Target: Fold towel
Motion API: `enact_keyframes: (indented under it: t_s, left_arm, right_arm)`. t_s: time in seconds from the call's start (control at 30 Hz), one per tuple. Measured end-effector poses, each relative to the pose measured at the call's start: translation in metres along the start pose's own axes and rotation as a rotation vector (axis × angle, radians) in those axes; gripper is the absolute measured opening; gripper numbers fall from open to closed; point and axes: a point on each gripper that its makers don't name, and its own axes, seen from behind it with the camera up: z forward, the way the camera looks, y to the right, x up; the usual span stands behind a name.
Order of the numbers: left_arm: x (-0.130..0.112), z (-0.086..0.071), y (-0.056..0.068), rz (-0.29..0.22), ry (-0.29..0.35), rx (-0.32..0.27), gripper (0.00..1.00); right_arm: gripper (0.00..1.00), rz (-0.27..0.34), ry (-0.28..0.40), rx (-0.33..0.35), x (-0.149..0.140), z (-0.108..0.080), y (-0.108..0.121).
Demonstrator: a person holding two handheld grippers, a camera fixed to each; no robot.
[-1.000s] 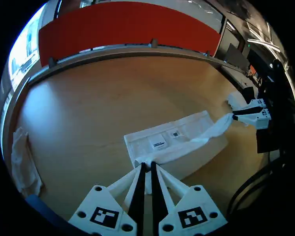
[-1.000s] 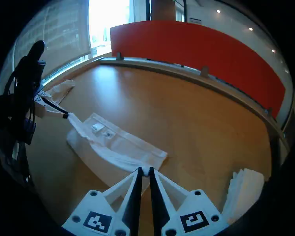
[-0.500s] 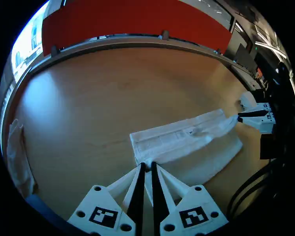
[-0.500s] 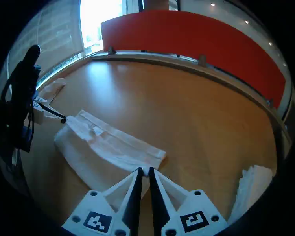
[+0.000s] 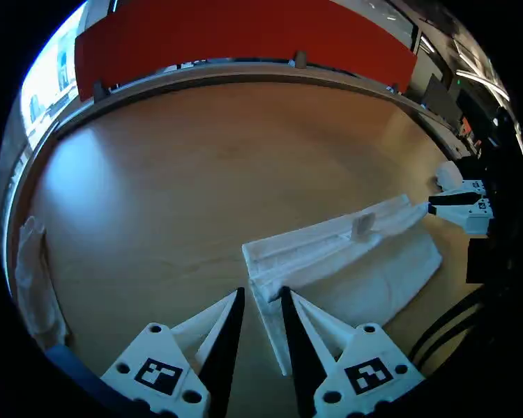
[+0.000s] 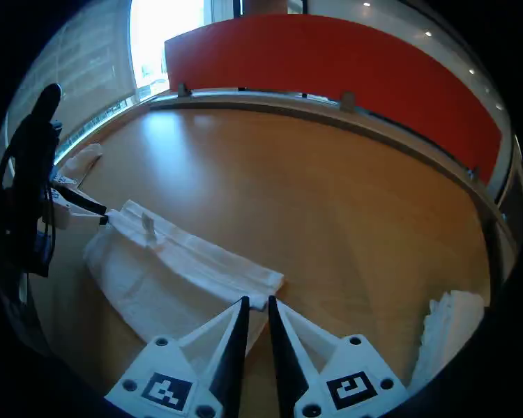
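Note:
A white towel (image 5: 359, 265) lies folded lengthwise on the wooden table (image 5: 192, 160), with a small label standing up from its top fold. In the left gripper view my left gripper (image 5: 260, 296) is open, its fingers spread either side of the towel's near corner. The right gripper (image 5: 430, 207) sits at the towel's far end. In the right gripper view the same towel (image 6: 164, 279) stretches off to the left. My right gripper (image 6: 257, 303) has its fingers slightly apart, with the towel's corner lying between them. The left gripper (image 6: 102, 212) is open at the far end.
A red partition (image 5: 240, 35) runs along the table's far edge. A crumpled white cloth (image 5: 28, 279) lies by the left rim. A stack of white towels (image 6: 450, 327) sits at the right. A dark sleeve (image 6: 24, 195) holds the far gripper.
The lifted towel edge has come down flat onto the table, closing the fold. My left gripper has opened wide and let go of its corner. The right gripper's fingers have parted a little.

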Motion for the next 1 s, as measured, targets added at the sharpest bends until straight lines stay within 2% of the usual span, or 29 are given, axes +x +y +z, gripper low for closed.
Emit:
enact_keyframes:
  t_s: [0.2,0.27,0.47,0.53,0.6,0.67,0.87,1.0]
  left_arm:
    - [0.005,0.002,-0.007,-0.008,0.009,0.016,0.40]
    - [0.007,0.003,-0.011,-0.001,0.008,0.025,0.49]
    - [0.015,0.003,-0.017,0.021,0.022,0.048,0.74]
    - [0.017,0.001,-0.017,0.017,0.030,0.051,0.82]
    - [0.017,-0.001,-0.018,0.011,0.034,0.052,0.97]
    - [0.016,-0.003,-0.018,0.005,0.035,0.054,0.97]
    - [0.012,-0.012,-0.019,-0.006,0.044,0.058,0.97]
    - [0.005,-0.023,-0.017,-0.015,0.051,0.055,0.97]
  right_arm:
    - [0.27,0.005,0.002,-0.015,0.003,0.003,0.005]
    - [0.27,0.004,0.002,-0.018,0.005,0.004,0.005]
    - [0.49,0.001,0.010,-0.029,0.007,0.002,0.007]
    - [0.66,0.004,0.012,-0.030,0.007,0.001,0.008]
    - [0.81,0.007,0.014,-0.029,0.007,0.000,0.008]
    - [0.88,0.011,0.016,-0.026,0.007,-0.001,0.007]
    - [0.88,0.012,0.024,-0.024,0.005,-0.009,0.005]
    - [0.88,0.008,0.027,-0.020,0.001,-0.016,0.001]
